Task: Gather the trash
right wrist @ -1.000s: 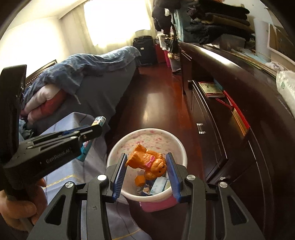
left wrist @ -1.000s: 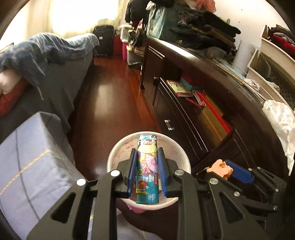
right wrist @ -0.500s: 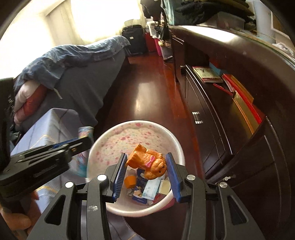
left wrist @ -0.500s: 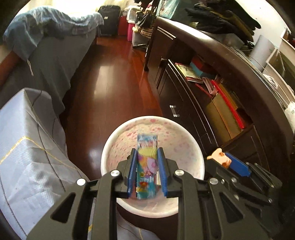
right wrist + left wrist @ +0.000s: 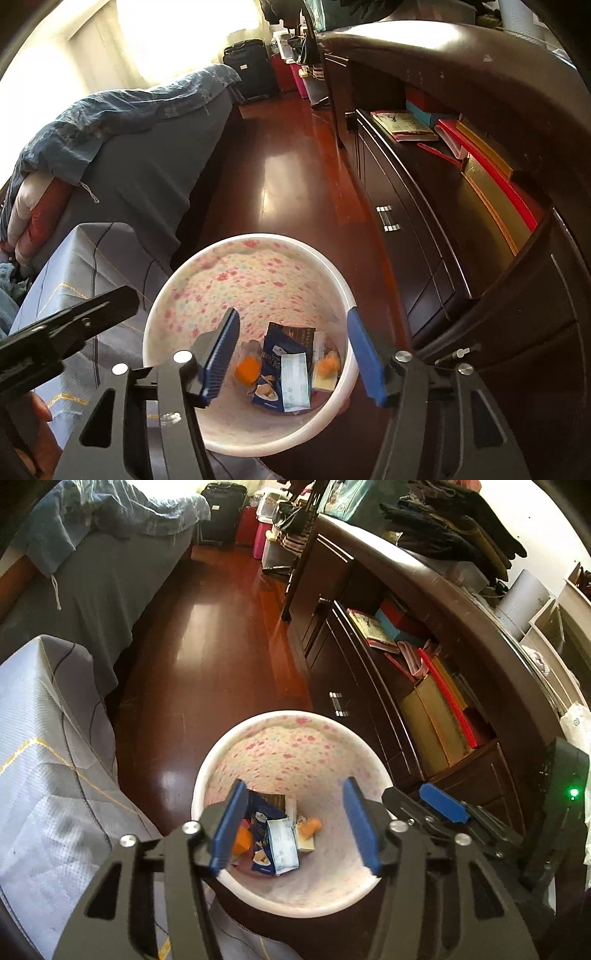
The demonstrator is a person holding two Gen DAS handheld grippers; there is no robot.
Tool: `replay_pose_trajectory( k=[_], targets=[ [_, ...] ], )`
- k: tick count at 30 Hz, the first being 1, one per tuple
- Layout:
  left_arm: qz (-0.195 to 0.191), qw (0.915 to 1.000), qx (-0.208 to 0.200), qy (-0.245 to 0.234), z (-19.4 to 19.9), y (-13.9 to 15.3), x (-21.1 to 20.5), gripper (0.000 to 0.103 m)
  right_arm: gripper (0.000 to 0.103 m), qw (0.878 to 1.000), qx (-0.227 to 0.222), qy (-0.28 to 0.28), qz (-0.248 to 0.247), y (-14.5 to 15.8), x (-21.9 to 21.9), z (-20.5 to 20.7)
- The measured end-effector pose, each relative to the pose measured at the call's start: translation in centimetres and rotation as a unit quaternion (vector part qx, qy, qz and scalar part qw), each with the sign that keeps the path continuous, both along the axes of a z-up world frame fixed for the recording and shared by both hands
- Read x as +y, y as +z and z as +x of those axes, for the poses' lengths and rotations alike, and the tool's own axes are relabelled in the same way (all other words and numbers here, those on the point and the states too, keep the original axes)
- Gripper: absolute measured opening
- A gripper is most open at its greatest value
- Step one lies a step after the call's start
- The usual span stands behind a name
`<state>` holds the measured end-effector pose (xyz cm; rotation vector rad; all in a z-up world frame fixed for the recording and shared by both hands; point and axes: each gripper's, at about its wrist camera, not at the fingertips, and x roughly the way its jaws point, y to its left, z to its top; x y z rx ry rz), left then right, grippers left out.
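A white trash bin with pink flower print (image 5: 295, 746) (image 5: 258, 273) stands on the dark wood floor. Inside lie a blue wrapper (image 5: 264, 819) (image 5: 284, 347), a light blue packet (image 5: 282, 845) (image 5: 295, 380) and orange pieces (image 5: 242, 840) (image 5: 246, 369). My left gripper (image 5: 295, 830) is open and empty right above the bin. My right gripper (image 5: 291, 358) is open and empty above the bin too; it shows at the right in the left wrist view (image 5: 439, 806). The left gripper's side shows in the right wrist view (image 5: 66, 332).
A grey bedspread corner (image 5: 40, 760) (image 5: 92, 266) lies to the left of the bin. A dark dresser with books and red folders (image 5: 424, 672) (image 5: 461, 155) runs along the right. A bed with blue bedding (image 5: 129, 122) and suitcases (image 5: 221, 513) stand further back.
Both grippers opened over the bin. The colourful can left the left gripper and the orange toy left the right gripper; both dropped into the bin.
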<state>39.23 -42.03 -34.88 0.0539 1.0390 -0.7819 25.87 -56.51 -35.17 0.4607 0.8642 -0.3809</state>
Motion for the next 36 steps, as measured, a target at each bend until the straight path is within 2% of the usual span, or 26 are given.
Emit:
replay_pose_trajectory(
  k=[7,12,16,20,23,27,28,31,34,35,36],
  targets=[
    [-0.011,0.9996,-0.023,0.015,-0.6,2.2,1.3,0.078,0.069,1.000,0.004,-0.013,-0.012,1.1,0.7,-0.6],
    [-0.021,0.9983,-0.045,0.031,-1.7,4.7,3.5,0.088,0.082,0.999,0.002,-0.024,-0.030,3.1,2.0,-1.8],
    [-0.031,0.9935,-0.083,0.072,-3.4,7.6,7.4,0.100,0.092,0.998,-0.011,-0.014,-0.055,5.7,4.8,-3.2],
    [-0.035,0.9827,-0.124,0.133,-5.9,11.1,13.4,0.099,0.098,0.996,-0.037,0.028,-0.077,8.8,9.9,-4.6],
    [-0.035,0.9708,-0.152,0.182,-8.3,13.8,18.6,0.099,0.099,0.992,-0.055,0.069,-0.096,11.2,14.4,-5.5],
    [-0.023,0.9464,-0.195,0.256,-12.5,17.3,26.0,0.099,0.099,0.981,-0.090,0.128,-0.116,14.8,20.4,-7.2],
    [-0.022,0.9381,-0.206,0.278,-13.9,18.3,28.1,0.099,0.099,0.978,-0.098,0.139,-0.122,15.7,21.6,-7.7],
    [-0.027,0.9205,-0.230,0.315,-17.4,20.9,32.5,0.099,0.099,0.966,-0.133,0.179,-0.130,18.7,25.8,-9.8],
    [-0.020,0.8906,-0.275,0.362,-22.1,23.8,36.6,0.100,0.099,0.952,-0.177,0.216,-0.124,21.8,29.6,-12.6],
    [-0.017,0.8757,-0.293,0.383,-24.2,25.0,38.1,0.100,0.099,0.946,-0.194,0.229,-0.122,22.9,30.8,-13.8],
    [-0.016,0.8680,-0.301,0.395,-25.4,25.7,38.9,0.100,0.099,0.941,-0.208,0.238,-0.123,23.7,31.8,-14.8]
  ],
)
